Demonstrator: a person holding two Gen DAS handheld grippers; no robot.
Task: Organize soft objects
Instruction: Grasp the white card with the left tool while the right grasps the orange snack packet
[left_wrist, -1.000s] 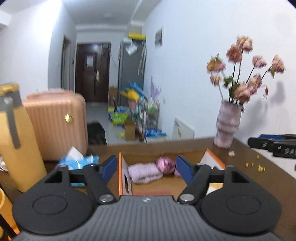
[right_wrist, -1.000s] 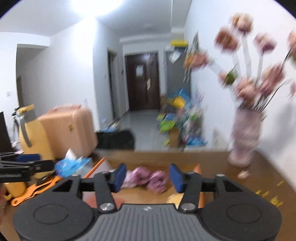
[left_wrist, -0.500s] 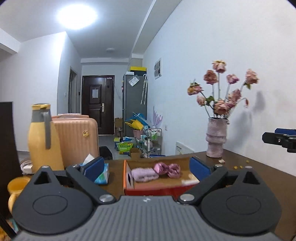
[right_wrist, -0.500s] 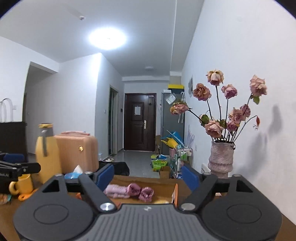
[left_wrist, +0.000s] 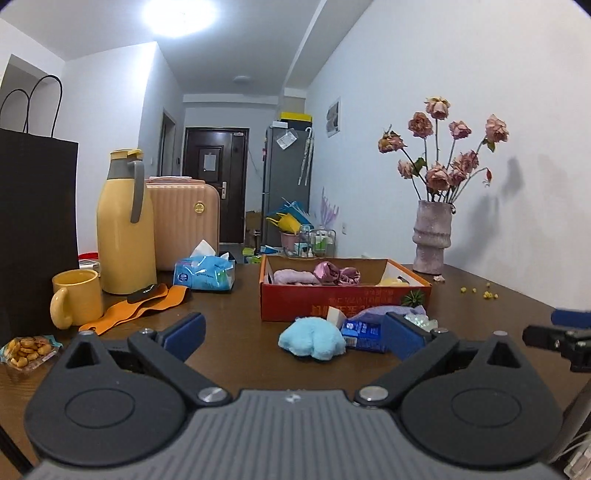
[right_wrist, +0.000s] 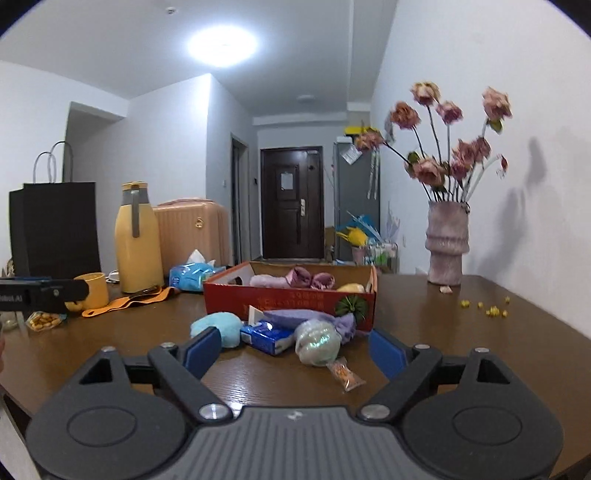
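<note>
Both my tongs — left tongs, right tongs — have just spread open, empty. The blue plush before the red box is light and squashy — I pinch its fat middle.

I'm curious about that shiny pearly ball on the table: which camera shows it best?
The right wrist view: the iridescent ball sits whole and close, between the open right gripper fingers' line of sight. In the left wrist view only a sliver peeks out behind a blue finger pad of the left gripper.

box mid-table | plush before it | vase right
</note>
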